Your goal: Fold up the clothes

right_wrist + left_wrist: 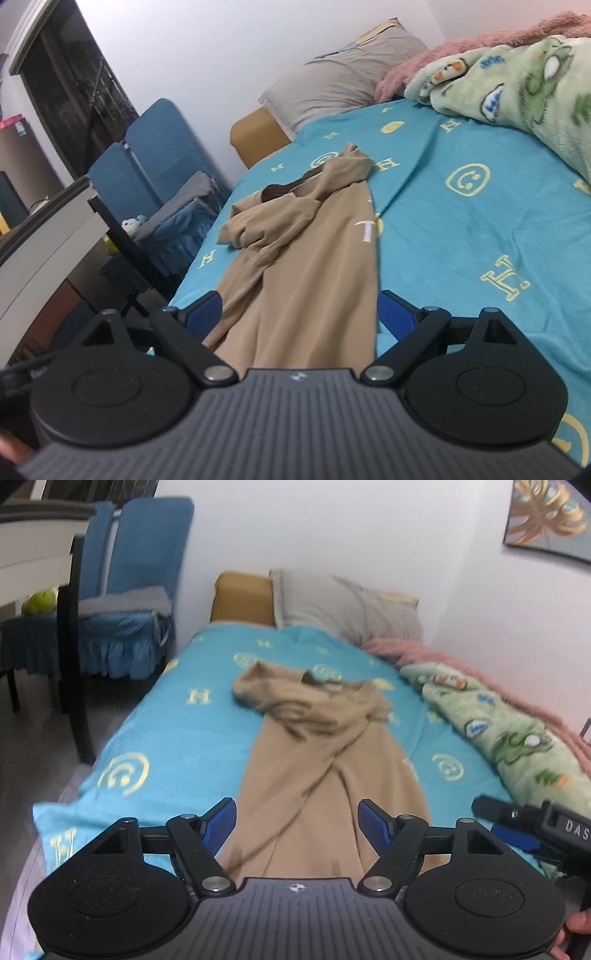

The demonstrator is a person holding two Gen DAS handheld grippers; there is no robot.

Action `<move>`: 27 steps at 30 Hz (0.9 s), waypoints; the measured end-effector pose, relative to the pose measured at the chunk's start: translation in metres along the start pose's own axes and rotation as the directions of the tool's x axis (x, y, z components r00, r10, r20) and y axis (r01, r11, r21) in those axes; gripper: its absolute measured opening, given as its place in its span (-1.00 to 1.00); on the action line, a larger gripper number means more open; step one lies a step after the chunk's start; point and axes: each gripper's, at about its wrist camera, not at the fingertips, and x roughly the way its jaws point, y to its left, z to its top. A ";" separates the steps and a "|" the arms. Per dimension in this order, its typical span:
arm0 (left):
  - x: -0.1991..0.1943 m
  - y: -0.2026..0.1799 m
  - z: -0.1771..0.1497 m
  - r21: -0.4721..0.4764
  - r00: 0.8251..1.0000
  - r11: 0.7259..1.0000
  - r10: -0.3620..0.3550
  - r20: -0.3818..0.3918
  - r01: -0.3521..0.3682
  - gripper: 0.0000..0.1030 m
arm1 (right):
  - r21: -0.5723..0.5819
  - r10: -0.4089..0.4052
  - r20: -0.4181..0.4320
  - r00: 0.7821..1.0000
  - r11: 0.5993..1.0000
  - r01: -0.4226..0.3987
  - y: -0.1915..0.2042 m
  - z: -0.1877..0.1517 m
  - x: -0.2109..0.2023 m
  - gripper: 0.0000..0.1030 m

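I am holding my left gripper (297, 825) wide apart over the near end of the tan shirt (325, 760), gripping nothing. My right gripper (297, 317) is also gaping wide and gripping nothing. The shirt is lying lengthwise on the blue sheet (177, 731), its sleeves bunched across the top near the collar. My left view is showing a leaf picture (550, 517) on the wall and a green fruit (40, 602) by the chairs (136, 590), and my right gripper (524, 827) is poking in at its right edge; the right view is missing these. My right view is showing a white letter (367, 230) on the shirt (306, 266) and a dark window (70, 92). In both views the shirt's near end is running between my fingers and under the gripper body; I cannot tell whether they are touching it.
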 end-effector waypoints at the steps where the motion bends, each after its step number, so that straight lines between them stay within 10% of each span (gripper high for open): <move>1: 0.001 0.002 0.000 0.007 1.000 1.000 -0.004 0.011 0.003 0.48 | -0.007 0.007 -0.007 1.000 1.000 -0.007 0.004 0.003 -0.001 0.79; 8: 0.012 0.009 -0.010 0.021 0.998 0.997 -0.067 -0.020 0.068 0.48 | -0.020 0.081 -0.062 0.995 0.996 -0.083 0.025 0.041 0.031 0.79; 18: 0.049 0.032 -0.026 -0.080 0.991 0.991 -0.113 -0.077 0.107 0.49 | -0.092 -0.003 -0.114 0.993 0.996 -0.008 0.042 0.142 0.237 0.53; 27: 0.074 0.057 -0.034 -0.193 0.983 0.975 -0.136 -0.124 0.111 0.49 | -0.198 -0.064 -0.294 0.954 0.980 0.005 0.044 0.134 0.335 0.43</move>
